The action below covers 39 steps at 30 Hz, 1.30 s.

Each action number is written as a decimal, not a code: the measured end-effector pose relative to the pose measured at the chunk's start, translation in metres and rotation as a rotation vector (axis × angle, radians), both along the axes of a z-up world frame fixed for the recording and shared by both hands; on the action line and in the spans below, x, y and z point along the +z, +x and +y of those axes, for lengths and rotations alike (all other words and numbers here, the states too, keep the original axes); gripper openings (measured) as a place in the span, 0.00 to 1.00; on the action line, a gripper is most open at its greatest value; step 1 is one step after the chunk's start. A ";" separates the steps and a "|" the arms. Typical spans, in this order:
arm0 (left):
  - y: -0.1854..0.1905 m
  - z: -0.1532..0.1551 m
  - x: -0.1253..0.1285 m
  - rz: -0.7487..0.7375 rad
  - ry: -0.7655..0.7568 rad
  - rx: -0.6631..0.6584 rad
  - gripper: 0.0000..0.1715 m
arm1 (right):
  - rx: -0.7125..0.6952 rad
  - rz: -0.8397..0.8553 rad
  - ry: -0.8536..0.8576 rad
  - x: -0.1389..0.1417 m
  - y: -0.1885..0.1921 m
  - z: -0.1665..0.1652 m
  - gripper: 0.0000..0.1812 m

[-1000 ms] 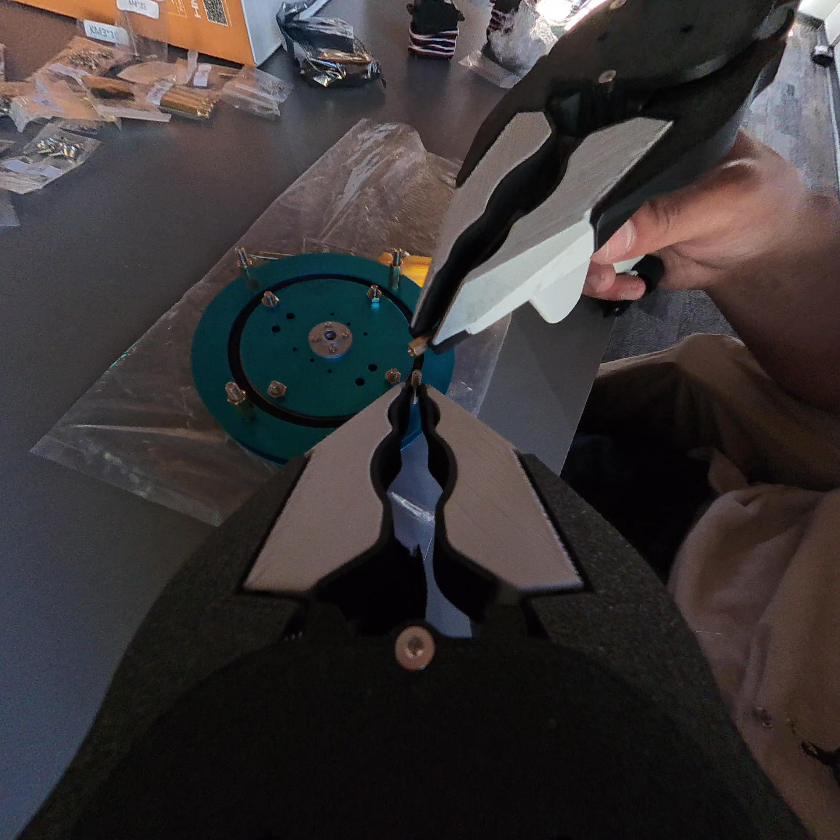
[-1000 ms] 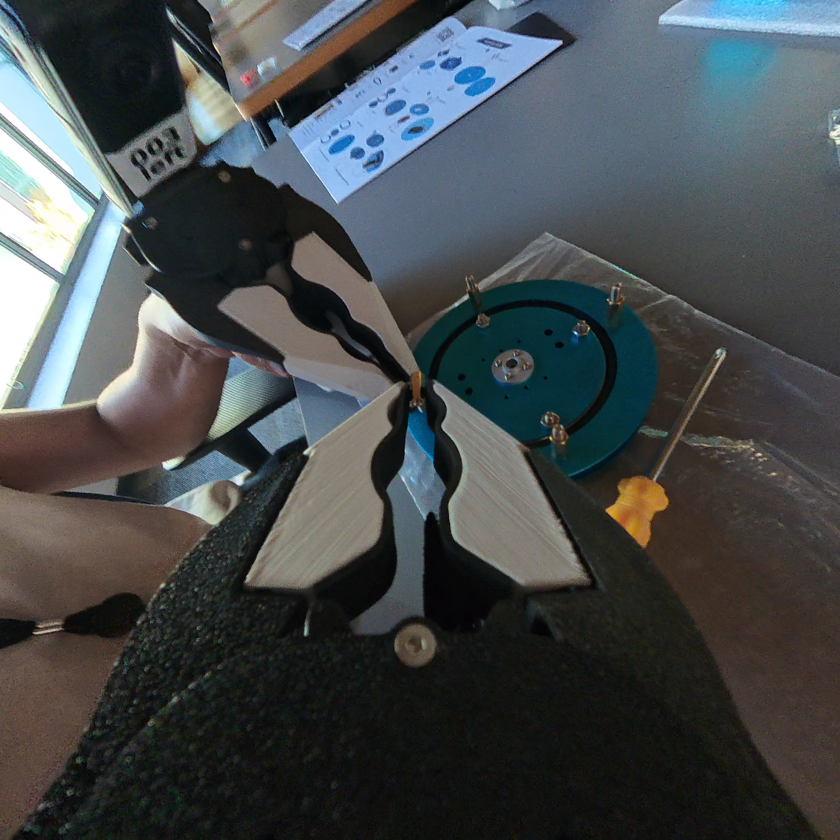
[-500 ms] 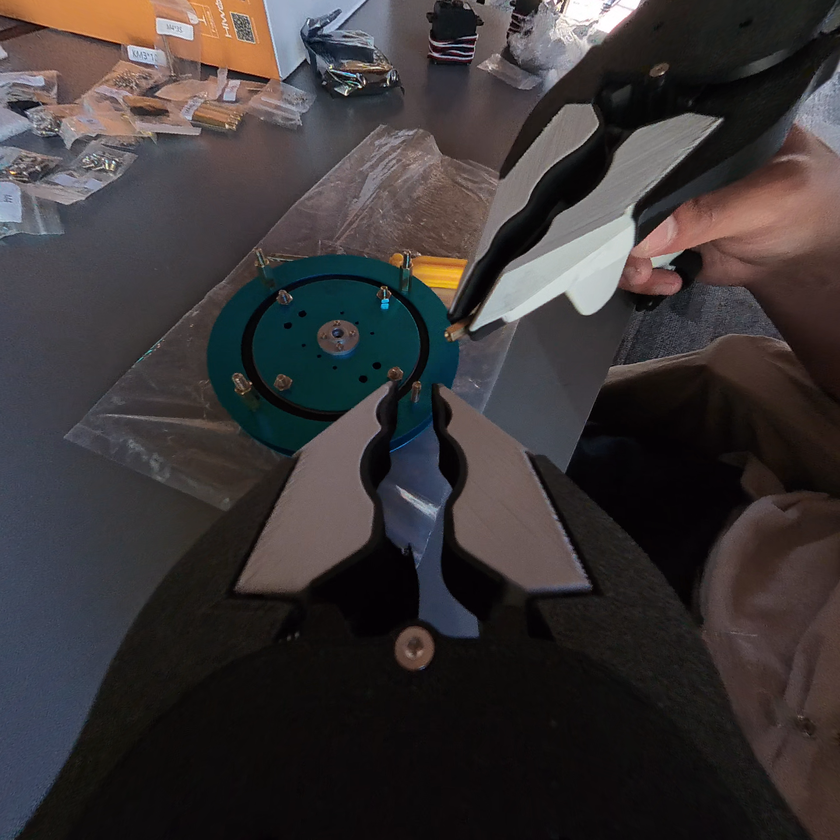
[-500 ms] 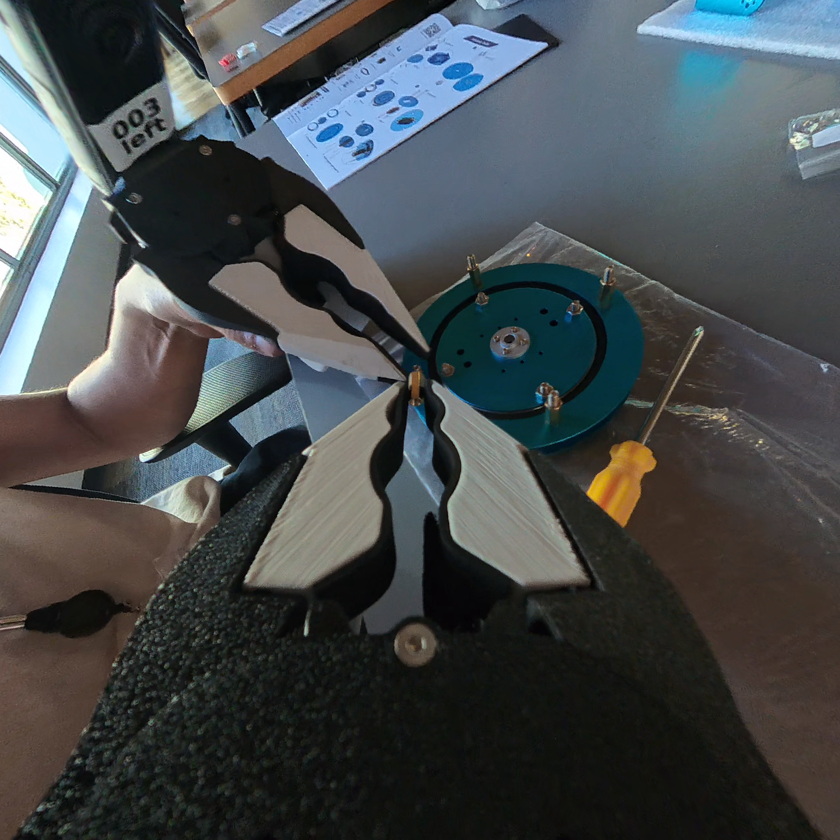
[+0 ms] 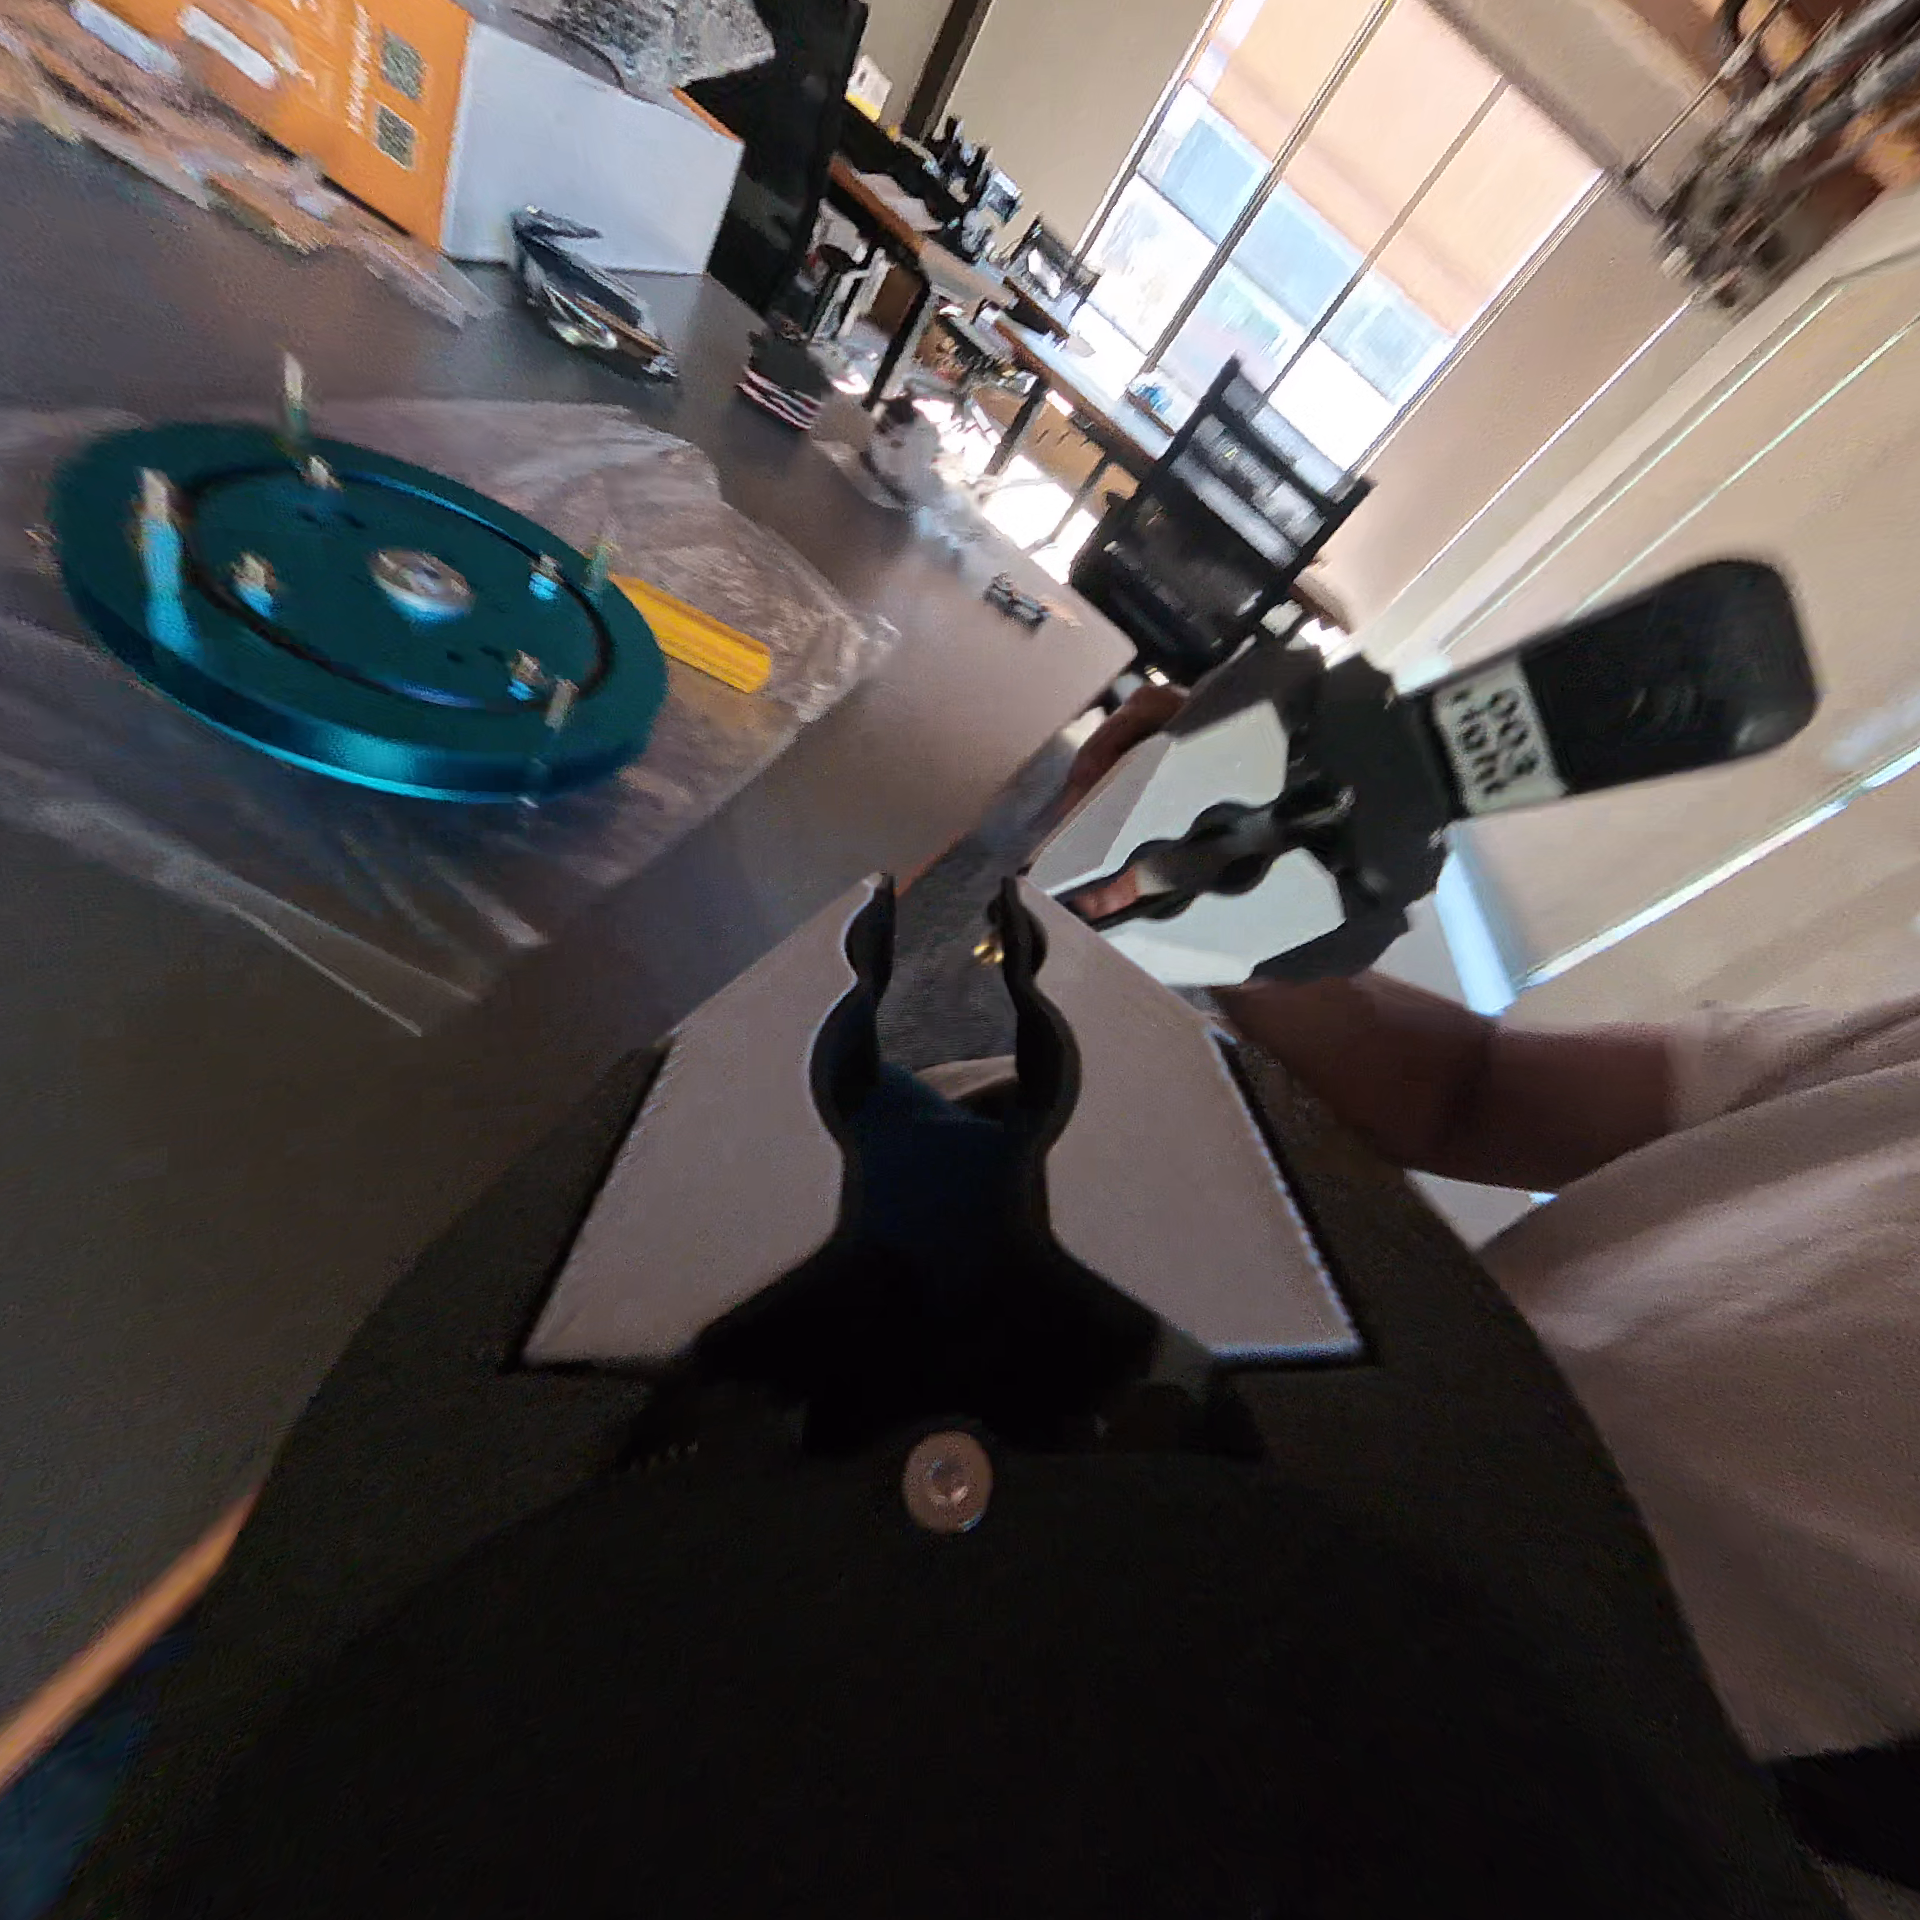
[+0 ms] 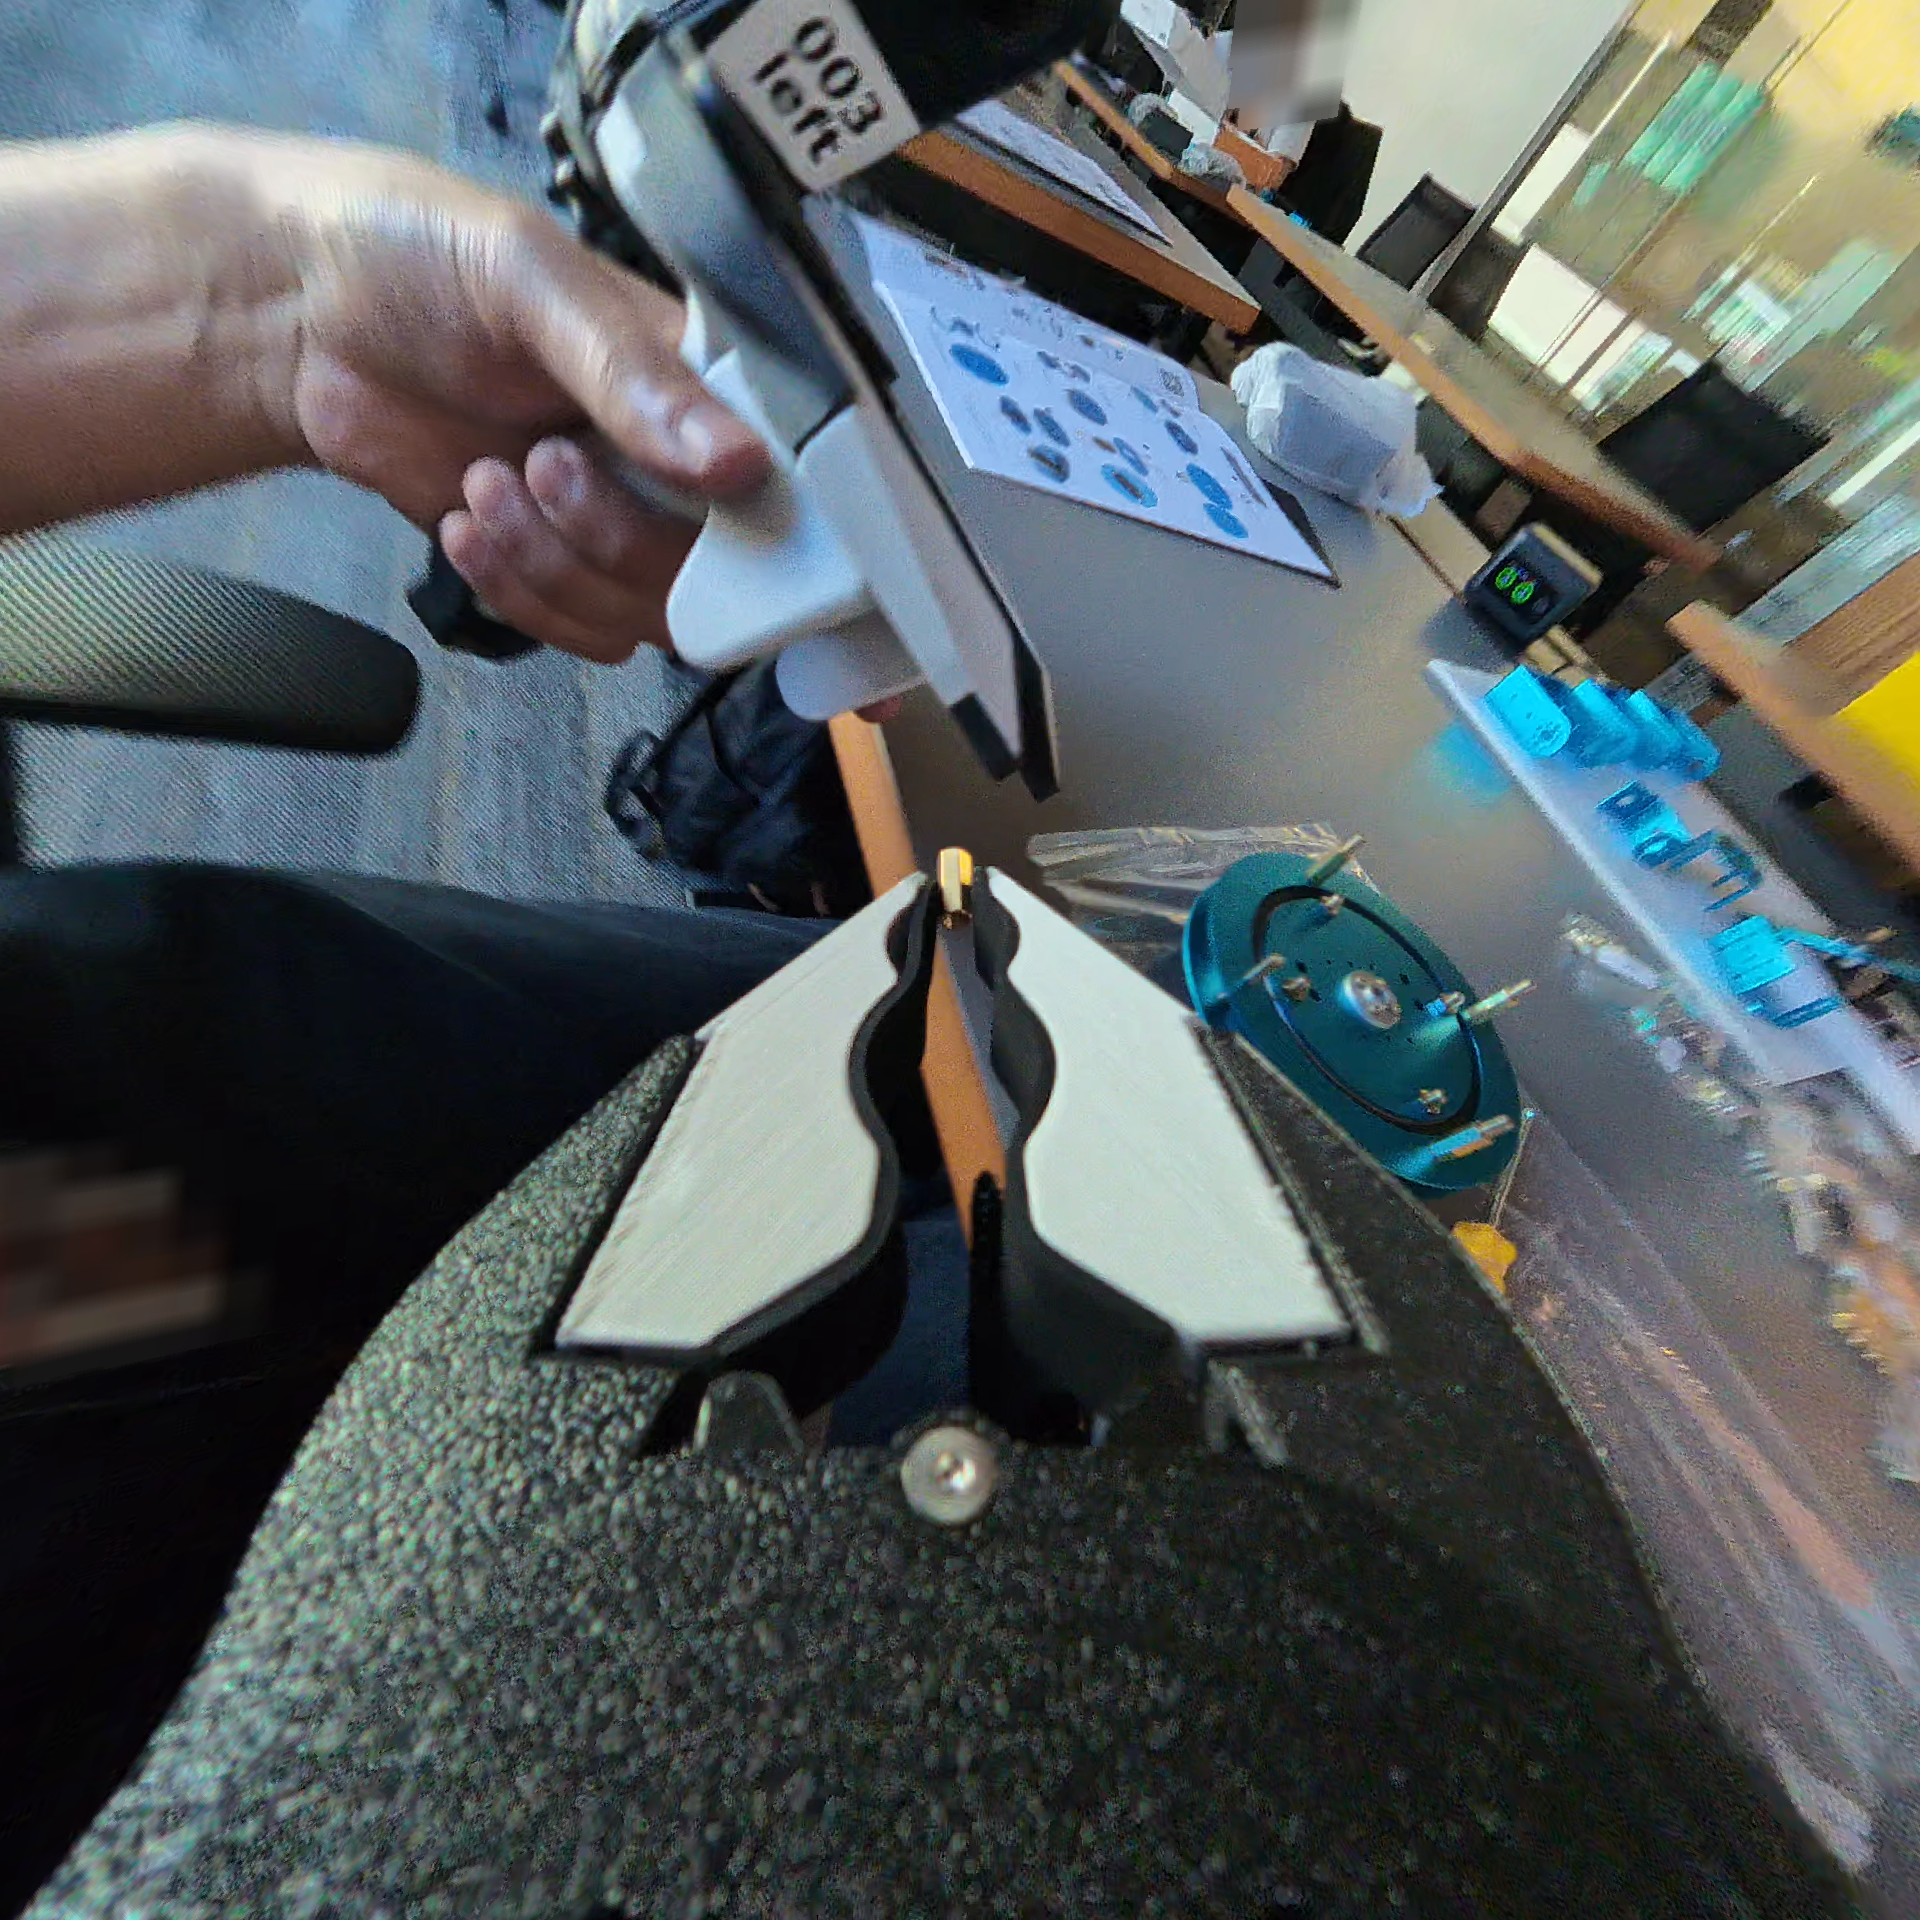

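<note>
My right gripper is shut on a small brass standoff, whose top sticks out above the fingertips. It hovers off the table's edge, over a person's lap. My left gripper is open and empty, just off the table's near edge. It also shows in the right wrist view, held in a hand above and beyond the standoff. The right gripper shows in the left wrist view, close to my left fingertips. A teal round disc with several upright standoffs lies on clear plastic.
A yellow-handled screwdriver lies beside the disc. An orange and white box and small parts bags stand at the far left. A printed sheet, blue parts on a white pad and a black chair are around. Only a small space, under 4 cm, lies between the two pairs of fingers. The left tips stand about 12 cm off the teal round disc. Look for it in the right wrist view too.
Both grippers have pulled back from the disc to beyond the table edge and tilted. The left gripper has opened wider. The right gripper still holds the brass standoff.
</note>
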<state>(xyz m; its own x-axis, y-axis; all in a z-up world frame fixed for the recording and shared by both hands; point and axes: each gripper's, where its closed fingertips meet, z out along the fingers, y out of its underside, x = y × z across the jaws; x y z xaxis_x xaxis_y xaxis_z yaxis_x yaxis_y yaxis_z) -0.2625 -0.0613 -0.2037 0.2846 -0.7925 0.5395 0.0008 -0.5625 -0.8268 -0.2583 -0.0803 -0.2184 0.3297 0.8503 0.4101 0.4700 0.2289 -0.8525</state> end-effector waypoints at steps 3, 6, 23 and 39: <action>0.001 -0.036 -0.009 -0.067 -0.078 -0.006 0.12 | -0.001 -0.019 0.088 -0.013 -0.005 -0.032 0.03; 0.004 -0.074 -0.029 -0.048 -0.091 0.005 0.13 | -0.002 0.019 0.107 -0.026 -0.001 -0.060 0.03; -0.033 -0.139 -0.028 -0.291 -0.020 0.355 0.14 | 0.230 0.394 -0.252 0.021 -0.012 -0.107 0.03; -0.048 -0.144 0.030 -0.115 0.183 0.478 0.00 | 0.404 0.376 -0.149 0.041 -0.057 -0.140 0.03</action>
